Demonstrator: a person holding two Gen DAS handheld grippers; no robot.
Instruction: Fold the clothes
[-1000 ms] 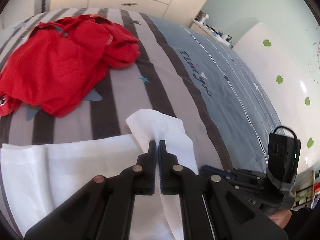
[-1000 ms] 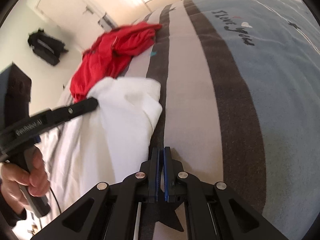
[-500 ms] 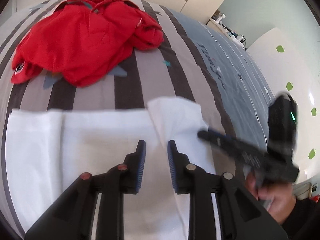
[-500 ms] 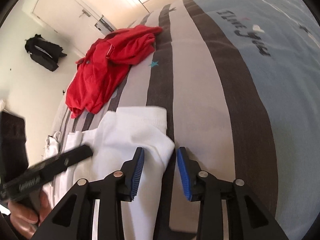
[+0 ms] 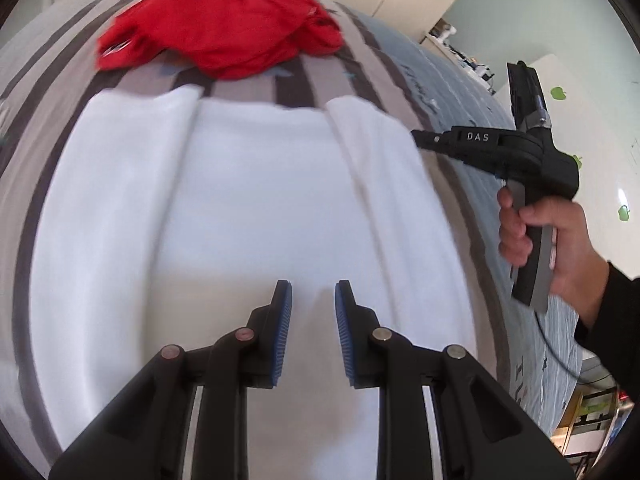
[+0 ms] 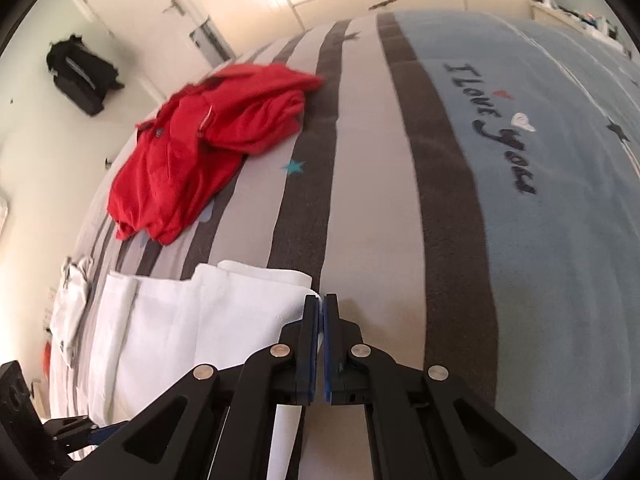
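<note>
Pinching the white garment's (image 6: 192, 320) edge, my right gripper (image 6: 321, 312) has its jaws pressed together; my left gripper (image 5: 313, 312) hovers spread above the cloth on the striped bed (image 6: 376, 184). Only the left view shows my hand (image 5: 548, 236); a red shirt (image 6: 208, 136) lies beyond.

Both tools are matte black with angular linkage arms, round silver pivot screws and ribbed blue pads lining the fingers (image 5: 282, 332). The right gripper (image 5: 418, 136) bears white "DAS" lettering, a grey handle and a trailing black cable; a black sleeve (image 5: 616, 320) covers the wrist behind it.
</note>
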